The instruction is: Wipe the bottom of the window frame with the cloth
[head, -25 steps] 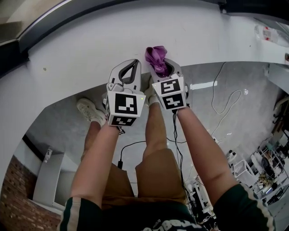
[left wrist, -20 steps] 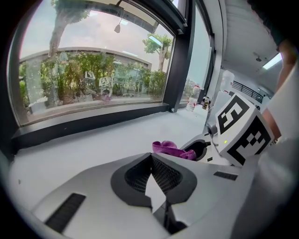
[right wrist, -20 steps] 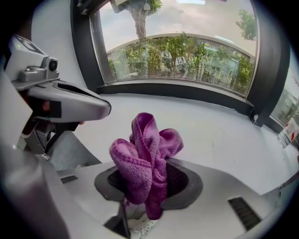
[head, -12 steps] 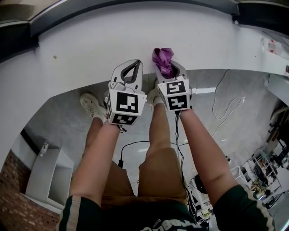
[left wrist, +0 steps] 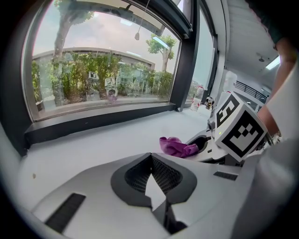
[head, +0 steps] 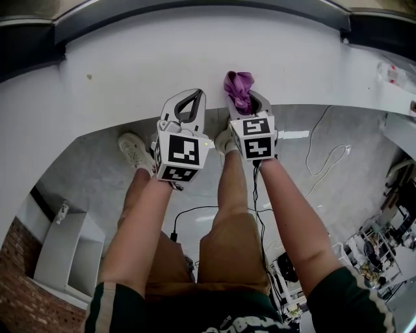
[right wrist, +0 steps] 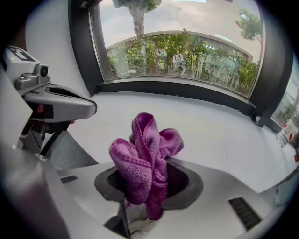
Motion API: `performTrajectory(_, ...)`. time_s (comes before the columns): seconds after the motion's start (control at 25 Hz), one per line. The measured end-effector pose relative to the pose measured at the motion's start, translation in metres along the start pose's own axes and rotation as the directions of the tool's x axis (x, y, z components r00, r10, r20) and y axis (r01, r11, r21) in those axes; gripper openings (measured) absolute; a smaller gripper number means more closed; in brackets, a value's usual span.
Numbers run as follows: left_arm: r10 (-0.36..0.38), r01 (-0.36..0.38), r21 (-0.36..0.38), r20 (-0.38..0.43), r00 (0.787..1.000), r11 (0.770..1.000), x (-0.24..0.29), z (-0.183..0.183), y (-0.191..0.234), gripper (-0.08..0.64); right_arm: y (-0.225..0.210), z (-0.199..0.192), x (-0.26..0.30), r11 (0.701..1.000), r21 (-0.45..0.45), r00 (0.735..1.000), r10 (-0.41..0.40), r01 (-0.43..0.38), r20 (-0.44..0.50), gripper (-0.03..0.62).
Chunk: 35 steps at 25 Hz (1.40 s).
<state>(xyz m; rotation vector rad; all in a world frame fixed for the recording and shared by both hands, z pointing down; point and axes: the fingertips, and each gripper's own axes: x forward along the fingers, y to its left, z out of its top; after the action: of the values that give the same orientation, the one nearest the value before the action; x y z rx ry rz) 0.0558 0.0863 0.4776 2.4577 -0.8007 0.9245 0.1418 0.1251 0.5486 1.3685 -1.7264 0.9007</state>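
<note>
1. Check the tools. Your right gripper is clamped on the bunched purple microfibre cloth. In the right gripper view the cloth stands up out of the closed jaws, with folds spilling over both sides. Your left gripper is closed on nothing; in the left gripper view its tips meet with only the white sill behind them.

2. Locate the work. The cloth sits over the near edge of the broad white window sill, well short of the dark bottom rail of the window frame. No view shows whether the cloth is touching the sill.

3. Note the change. Over the last second both grippers have drifted slightly to your right, staying side by side. The dark rail, which before cut across only the upper left corner of the head view, now spans its whole top edge. You are squaring up to the window, not wiping yet.

4. Proceed. The rail is untouched. You will probably need to carry the cloth forward across the sill to reach it.
</note>
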Motion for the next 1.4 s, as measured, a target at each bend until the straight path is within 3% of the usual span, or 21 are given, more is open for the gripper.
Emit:
performTrajectory(0.44,0.045,-0.045,-0.004,0.005,0.999,0.999,-0.023,-0.011,0.033,0.003,0.051,0.016,0.012,0.996,-0.069,0.999,0.051,-0.051,0.005,0.164)
performTrajectory(0.64,0.064,-0.064,0.032,0.008,0.998,0.997,-0.039,-0.019,0.045,0.003,0.08,0.025,0.018,0.99,-0.111,0.996,0.088,-0.088,0.002,0.164)
performTrajectory(1.4,0.178,-0.177,-0.072,0.015,0.984,0.982,-0.102,-0.058,0.118,0.003,0.182,0.053,0.042,0.95,-0.239,0.979,0.198,-0.201,-0.038,0.164)
